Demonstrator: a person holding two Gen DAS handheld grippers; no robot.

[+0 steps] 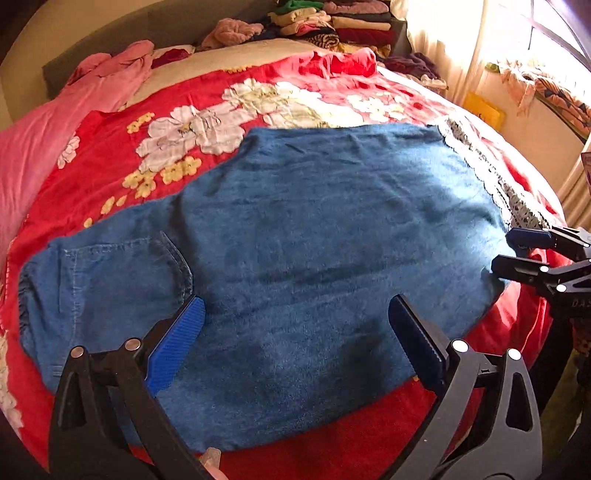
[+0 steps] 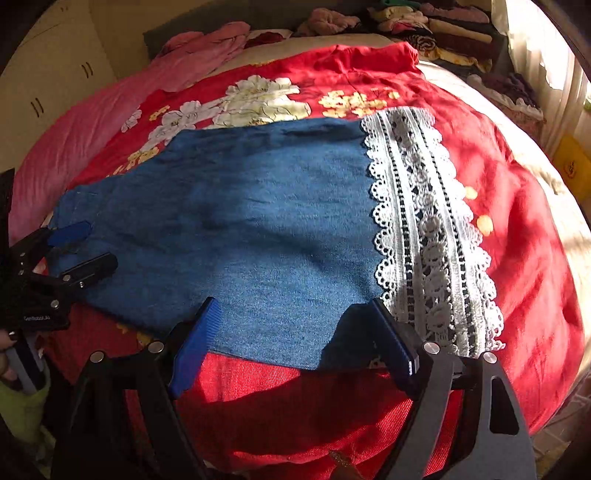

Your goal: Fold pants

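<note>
Blue denim pants [image 1: 295, 236] lie flat across a red floral bedspread [image 1: 184, 96], waistband and pocket at the left, white lace hem [image 2: 424, 221] at the right. My left gripper [image 1: 295, 310] is open and empty above the pants' near edge. My right gripper [image 2: 295, 306] is open and empty over the near edge beside the lace hem. Each gripper shows in the other's view: the right one [image 1: 511, 251] at the hem end, the left one [image 2: 92, 243] over the waist end, both open.
A pink blanket [image 1: 55, 122] lies along the bed's left side. Stacks of folded clothes [image 1: 332, 22] sit at the head of the bed. A curtained window [image 1: 517, 44] and a yellow object [image 1: 484, 110] are at the right.
</note>
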